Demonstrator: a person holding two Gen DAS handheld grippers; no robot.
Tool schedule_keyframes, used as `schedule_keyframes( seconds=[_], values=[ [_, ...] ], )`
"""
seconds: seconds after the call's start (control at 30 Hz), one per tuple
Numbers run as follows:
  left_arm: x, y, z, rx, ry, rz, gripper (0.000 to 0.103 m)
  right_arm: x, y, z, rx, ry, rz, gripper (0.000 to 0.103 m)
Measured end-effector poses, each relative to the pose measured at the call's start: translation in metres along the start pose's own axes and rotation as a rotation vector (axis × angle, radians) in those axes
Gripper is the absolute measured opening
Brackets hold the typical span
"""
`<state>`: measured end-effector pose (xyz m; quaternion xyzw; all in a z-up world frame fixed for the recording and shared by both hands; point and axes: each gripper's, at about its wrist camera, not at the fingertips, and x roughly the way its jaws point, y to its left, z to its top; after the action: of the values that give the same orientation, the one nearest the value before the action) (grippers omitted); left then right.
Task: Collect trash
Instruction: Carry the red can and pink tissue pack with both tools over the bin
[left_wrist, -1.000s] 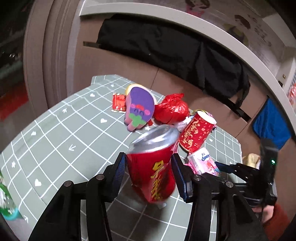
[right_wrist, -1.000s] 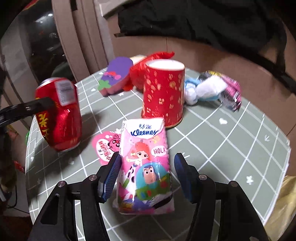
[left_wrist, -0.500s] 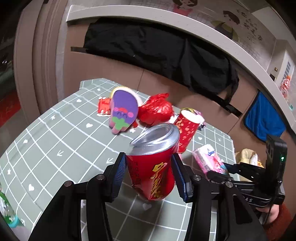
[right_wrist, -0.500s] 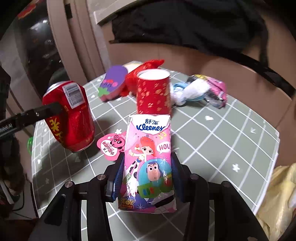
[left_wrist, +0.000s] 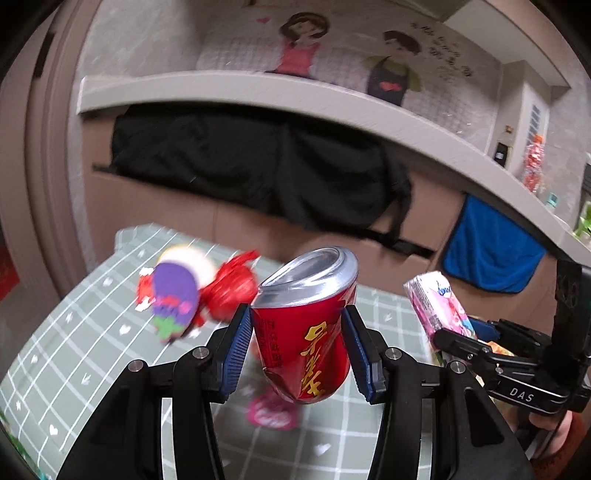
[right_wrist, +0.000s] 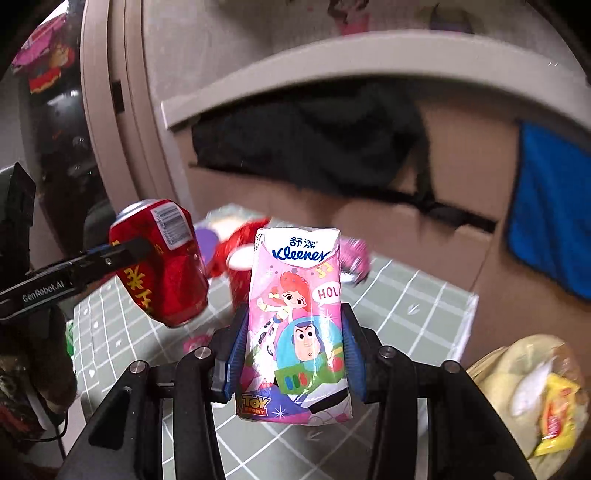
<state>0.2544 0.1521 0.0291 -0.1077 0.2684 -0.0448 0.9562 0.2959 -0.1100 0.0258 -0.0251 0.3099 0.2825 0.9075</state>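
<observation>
Both pieces of rubbish are up off the counter (right_wrist: 406, 314) now. A second ago the red can (left_wrist: 304, 328) was standing on the green checked cloth and the pink tissue pack (right_wrist: 297, 325) was lying flat on it with the blue pads apart on either side. The right gripper (right_wrist: 295, 347) has since closed its jaws on the pack, which is pinched upright between the pads, its lower end hanging clear above the cloth. The left gripper (left_wrist: 299, 350) has its jaws clenched on the can's dented body, as it did a second back; the can tilts toward two o'clock in the left wrist view, with the counter showing under its base. From the right wrist view the can hangs at about nine o'clock of the pack, well clear of the surface.

So the two grabs look finished, and I'd say the carry to the rubbish is what comes next. A pale yellowish bag (right_wrist: 524, 387) with wrappers in it sits at about four o'clock in the right view, off the counter's edge, which I'd guess is the drop-off.

Farther back, plenty remains on the counter: a pink round sticker (left_wrist: 271, 411) just under the can, a purple toy-like piece (left_wrist: 173, 302) at ten o'clock, a crumpled red wrapper (left_wrist: 232, 291) beside it, and a red paper cup (right_wrist: 240, 277) behind the pack. Everything back there is blurred.
</observation>
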Motion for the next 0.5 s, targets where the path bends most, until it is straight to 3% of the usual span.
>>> schedule_keyframes(
  seconds=[0.27,0.5],
  values=[
    [0.005,-0.083,0.024,0.105,-0.054,-0.119,0.05,-0.067,-0.047,0.016,0.045,-0.136,-0.082,0.043],
    [0.021,-0.169,0.035,0.165,-0.083,-0.273,0.05,-0.136,-0.097,0.014,0.061,-0.224,-0.256,0.043]
  ],
)
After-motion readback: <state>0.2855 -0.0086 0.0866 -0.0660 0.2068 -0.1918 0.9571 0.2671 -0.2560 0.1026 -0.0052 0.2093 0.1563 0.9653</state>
